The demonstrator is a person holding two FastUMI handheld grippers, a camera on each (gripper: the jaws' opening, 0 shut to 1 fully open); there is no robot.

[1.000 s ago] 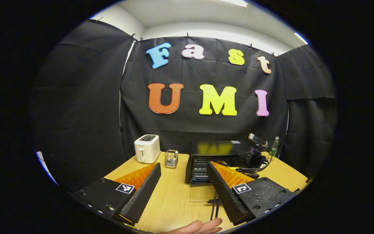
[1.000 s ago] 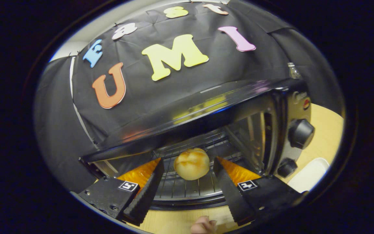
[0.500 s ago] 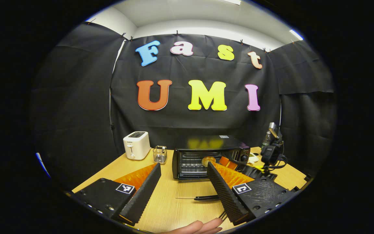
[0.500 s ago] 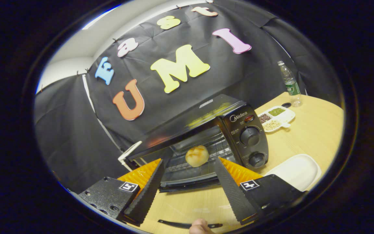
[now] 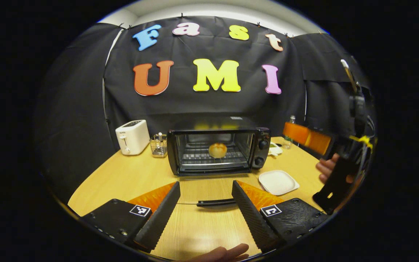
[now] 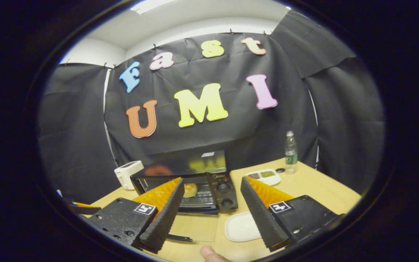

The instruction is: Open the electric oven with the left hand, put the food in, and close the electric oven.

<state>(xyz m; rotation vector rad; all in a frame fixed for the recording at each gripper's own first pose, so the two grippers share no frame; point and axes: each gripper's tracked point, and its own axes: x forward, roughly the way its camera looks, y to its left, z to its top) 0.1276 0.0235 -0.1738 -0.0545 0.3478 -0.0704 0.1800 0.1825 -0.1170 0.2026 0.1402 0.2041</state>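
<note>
The black electric oven (image 5: pixel 256 135) stands mid-table with its glass door folded down flat; the door's handle (image 5: pixel 215 202) lies nearest me. A round browned bun (image 5: pixel 218 150) sits on the wire rack inside. My left gripper (image 5: pixel 206 183) hovers open in front of the door, holding nothing. In the right gripper view the oven (image 6: pixel 223 189) and the bun (image 6: pixel 190 189) are farther off, and my right gripper (image 6: pixel 212 180) is open and empty, well back from the door. A hand (image 5: pixel 324 171) holds the right gripper at the right edge of the left gripper view.
A white plate (image 5: pixel 278 182) lies right of the oven door. A white toaster (image 5: pixel 132 137) and a small wire holder (image 5: pixel 158 145) stand left of the oven. A water bottle (image 6: pixel 290 152) and a divided dish of beans (image 6: pixel 264 176) sit at the back right.
My right gripper has backed out of the oven, leaving the bun on the rack. The left gripper has also drawn back, so the whole oven and open door now show.
</note>
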